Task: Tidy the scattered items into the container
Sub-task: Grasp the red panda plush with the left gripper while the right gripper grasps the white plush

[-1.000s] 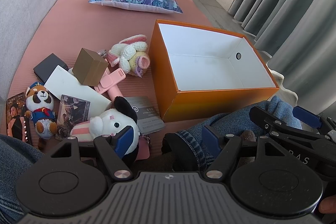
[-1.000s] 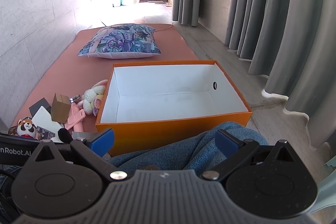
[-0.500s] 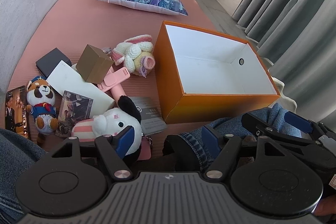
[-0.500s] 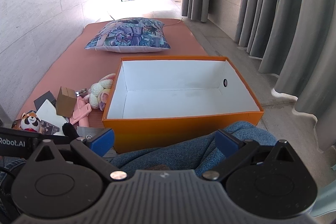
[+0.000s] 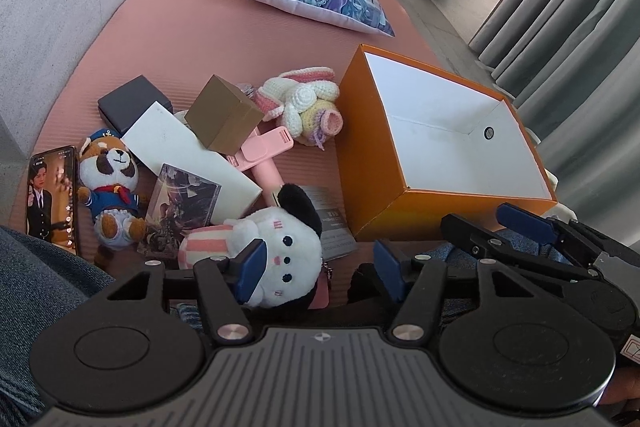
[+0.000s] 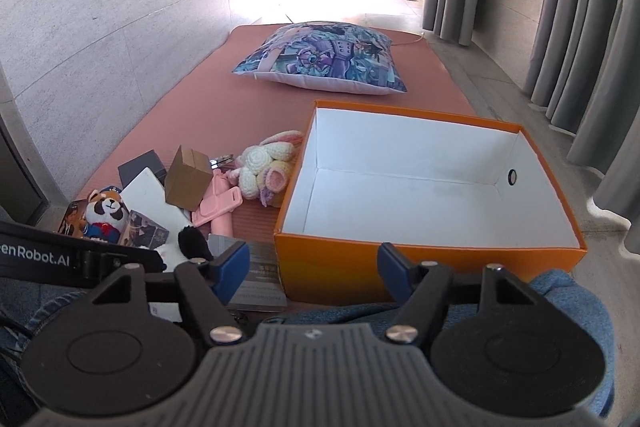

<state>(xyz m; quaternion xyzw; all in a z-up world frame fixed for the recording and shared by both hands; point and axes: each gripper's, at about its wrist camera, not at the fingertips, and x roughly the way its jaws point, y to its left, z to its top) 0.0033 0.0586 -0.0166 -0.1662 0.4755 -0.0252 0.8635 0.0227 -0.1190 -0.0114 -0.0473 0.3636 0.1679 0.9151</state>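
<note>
Nothing boxed yet: orange box [image 5: 404, 163] sits empty, right of the left gripper [image 5: 320, 263]. Both grippers' jaws gape, holding nothing. White plush dog [image 5: 280, 251] lies between left fingers; closing on it looks next.

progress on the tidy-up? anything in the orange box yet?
Done: nothing. The orange box shows only its bare white floor.
In hand: nothing. The left hand-held gripper is open, low over the white dog plush; the right hand-held gripper is open and holds nothing.
Left: the whole pile beside the box, including the red panda plush, brown box and crochet bunny.
</note>
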